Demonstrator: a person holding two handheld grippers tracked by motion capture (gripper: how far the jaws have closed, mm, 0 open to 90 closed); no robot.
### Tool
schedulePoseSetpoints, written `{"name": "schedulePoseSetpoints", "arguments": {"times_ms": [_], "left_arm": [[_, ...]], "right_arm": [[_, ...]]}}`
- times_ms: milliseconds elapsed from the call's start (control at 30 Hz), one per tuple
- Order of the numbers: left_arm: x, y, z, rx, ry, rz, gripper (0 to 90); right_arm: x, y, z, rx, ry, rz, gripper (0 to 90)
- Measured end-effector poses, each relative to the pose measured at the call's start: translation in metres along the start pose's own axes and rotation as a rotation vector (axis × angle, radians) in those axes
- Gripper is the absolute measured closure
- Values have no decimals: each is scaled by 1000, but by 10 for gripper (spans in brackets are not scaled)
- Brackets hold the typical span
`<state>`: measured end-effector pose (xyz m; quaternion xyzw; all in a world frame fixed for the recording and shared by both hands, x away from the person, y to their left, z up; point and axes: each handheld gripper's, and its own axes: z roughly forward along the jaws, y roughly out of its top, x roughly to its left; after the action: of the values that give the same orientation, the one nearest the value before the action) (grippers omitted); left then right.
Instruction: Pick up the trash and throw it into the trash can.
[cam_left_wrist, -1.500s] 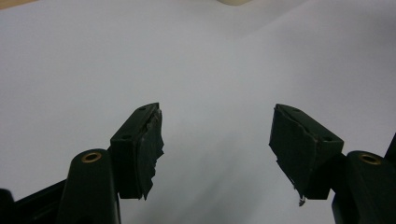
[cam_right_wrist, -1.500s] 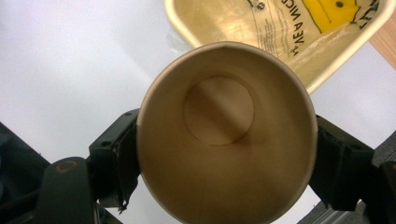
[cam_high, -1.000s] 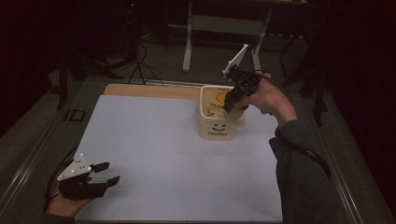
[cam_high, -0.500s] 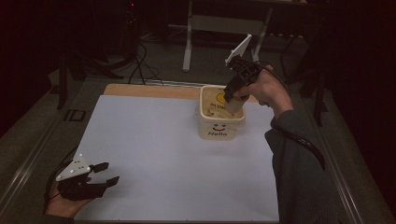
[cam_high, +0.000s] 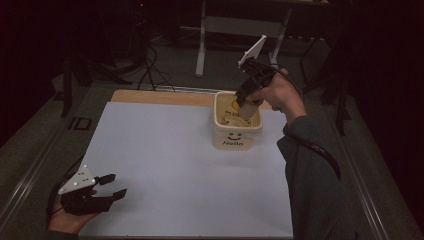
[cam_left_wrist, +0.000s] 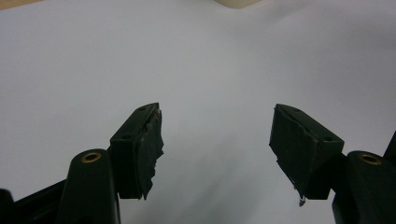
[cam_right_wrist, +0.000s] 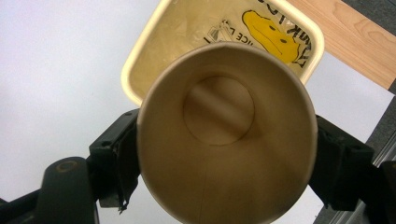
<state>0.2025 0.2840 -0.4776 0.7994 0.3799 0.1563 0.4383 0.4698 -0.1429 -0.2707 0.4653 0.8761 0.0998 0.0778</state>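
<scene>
My right gripper (cam_high: 246, 100) is shut on a paper cup (cam_right_wrist: 224, 135) and holds it over the cream "Hello" tub (cam_high: 218, 131) at the table's far right. In the right gripper view the cup's open, empty mouth faces the camera, squeezed between the two black jaws, with the tub (cam_right_wrist: 140, 51) and its yellow smiley sheet (cam_right_wrist: 271, 32) below it. The cup (cam_high: 246, 108) points bottom down into the tub. My left gripper (cam_high: 111, 186) rests near the table's front left corner, open, with nothing between its pads (cam_left_wrist: 150, 144).
A white sheet (cam_high: 170, 170) covers most of the table, with a strip of bare wood (cam_high: 160, 97) along the far edge. Dark floor, cables and a stand's legs (cam_high: 202, 45) lie beyond the table.
The right hand has lifted and tilted a little above the tub, the cup still in its jaws. The left gripper has stayed where it was.
</scene>
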Motion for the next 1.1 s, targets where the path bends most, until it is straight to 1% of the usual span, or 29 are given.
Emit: {"name": "schedulePoseSetpoints", "arguments": {"times_ms": [100, 200, 367, 567, 667, 767, 933, 1100], "left_arm": [[0, 0, 0, 2, 1, 1, 343], [0, 0, 0, 0, 1, 2, 343], [0, 0, 0, 0, 1, 2, 342], [0, 0, -1, 1, 2, 4, 342], [0, 0, -1, -1, 3, 3, 342], [0, 0, -1, 0, 3, 2, 342], [0, 0, -1, 0, 2, 3, 342], [0, 0, -1, 0, 3, 2, 342]], "right_arm": [[-1, 1, 4, -6, -6, 3, 212], [0, 1, 11, -4, -1, 13, 212], [0, 2, 22, 1, 5, 12, 210], [0, 2, 35, 19, 9, 20, 206], [0, 2, 40, 26, -1, 22, 204], [-2, 0, 45, 30, 3, 28, 203], [-2, 0, 49, 29, 5, 27, 202], [-2, 0, 48, 19, 9, 27, 199]]}}
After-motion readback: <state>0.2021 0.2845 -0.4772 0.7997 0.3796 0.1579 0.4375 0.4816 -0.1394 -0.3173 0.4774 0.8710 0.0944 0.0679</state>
